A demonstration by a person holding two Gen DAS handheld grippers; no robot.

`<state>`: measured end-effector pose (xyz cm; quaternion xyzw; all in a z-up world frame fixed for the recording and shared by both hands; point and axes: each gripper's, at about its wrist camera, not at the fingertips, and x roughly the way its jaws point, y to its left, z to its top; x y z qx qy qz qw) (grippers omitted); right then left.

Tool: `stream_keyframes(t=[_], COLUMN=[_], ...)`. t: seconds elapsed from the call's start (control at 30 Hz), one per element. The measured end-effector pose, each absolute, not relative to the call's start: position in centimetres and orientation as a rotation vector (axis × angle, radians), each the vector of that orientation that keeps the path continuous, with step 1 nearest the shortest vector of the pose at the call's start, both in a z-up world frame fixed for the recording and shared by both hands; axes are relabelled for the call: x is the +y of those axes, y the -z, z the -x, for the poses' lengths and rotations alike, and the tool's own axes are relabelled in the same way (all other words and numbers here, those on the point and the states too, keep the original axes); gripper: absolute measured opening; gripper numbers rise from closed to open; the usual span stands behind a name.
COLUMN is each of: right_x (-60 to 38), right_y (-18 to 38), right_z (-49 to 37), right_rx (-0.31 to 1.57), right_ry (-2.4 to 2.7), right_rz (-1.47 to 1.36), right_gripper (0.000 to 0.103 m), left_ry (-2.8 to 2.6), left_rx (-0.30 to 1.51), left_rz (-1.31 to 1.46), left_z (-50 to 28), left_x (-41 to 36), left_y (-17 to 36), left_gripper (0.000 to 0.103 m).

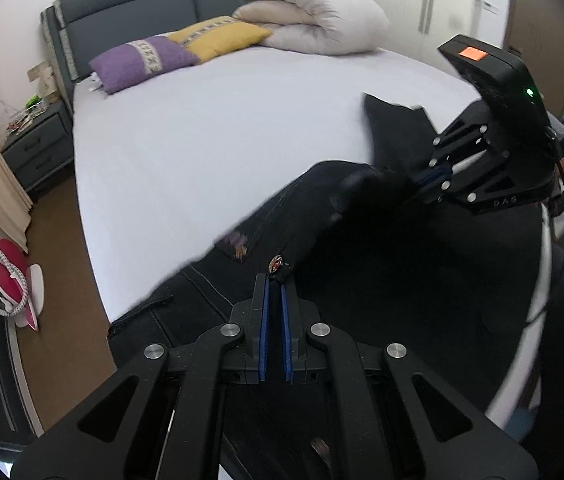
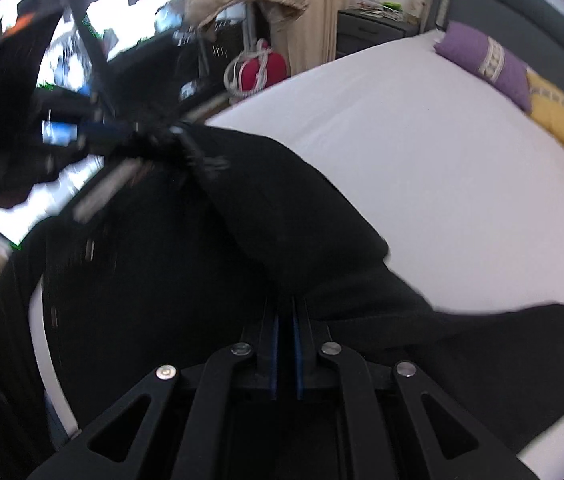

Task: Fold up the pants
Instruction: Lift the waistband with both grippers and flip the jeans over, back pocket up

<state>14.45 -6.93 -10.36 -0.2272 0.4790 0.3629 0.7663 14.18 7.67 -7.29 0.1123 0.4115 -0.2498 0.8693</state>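
Observation:
Black pants [image 1: 361, 248] hang lifted over the near edge of the white bed [image 1: 202, 140]. My left gripper [image 1: 275, 280] is shut on the pants' waistband beside a metal button [image 1: 274, 263]. My right gripper [image 1: 409, 184] is shut on another part of the waistband, up and to the right of the left one. In the right wrist view the right gripper [image 2: 285, 300] pinches the black cloth [image 2: 262, 220], and the blurred left gripper [image 2: 122, 132] holds the far end. A pant leg end [image 2: 521, 360] trails on the sheet.
Purple pillow [image 1: 142, 62], yellow pillow [image 1: 222, 38] and a rolled white duvet [image 1: 309, 12] lie at the grey headboard. A nightstand [image 1: 38, 144] stands left of the bed. A red bag [image 1: 6, 276] lies on the brown floor.

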Motion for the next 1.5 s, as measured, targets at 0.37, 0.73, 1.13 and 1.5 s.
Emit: stream_keyframes(t=[0.37, 0.73, 1.13, 1.5], right_x=[-8.2, -6.9, -5.8, -5.7], right_y=[12.0, 13.7, 17.3, 17.4], right_z=[0.6, 6.0, 7.5, 7.8], right_rx=[0.976, 0.943, 0.941, 0.956], right_ry=[-0.764, -0.726, -0.636, -0.566], right_rz=[0.923, 1.101, 1.163, 1.086], right_gripper=[0.007, 0.007, 0.008, 0.010], left_ry=[0.600, 0.645, 0.612, 0.549], left_rx=[0.992, 1.051, 1.091, 1.057], left_rz=[-0.226, -0.300, -0.251, -0.213], left_z=[-3.6, 0.0, -1.6, -1.2], left_x=[5.1, 4.5, 5.1, 8.1], left_y=[11.2, 12.9, 13.8, 9.4], left_gripper=[0.004, 0.004, 0.011, 0.012])
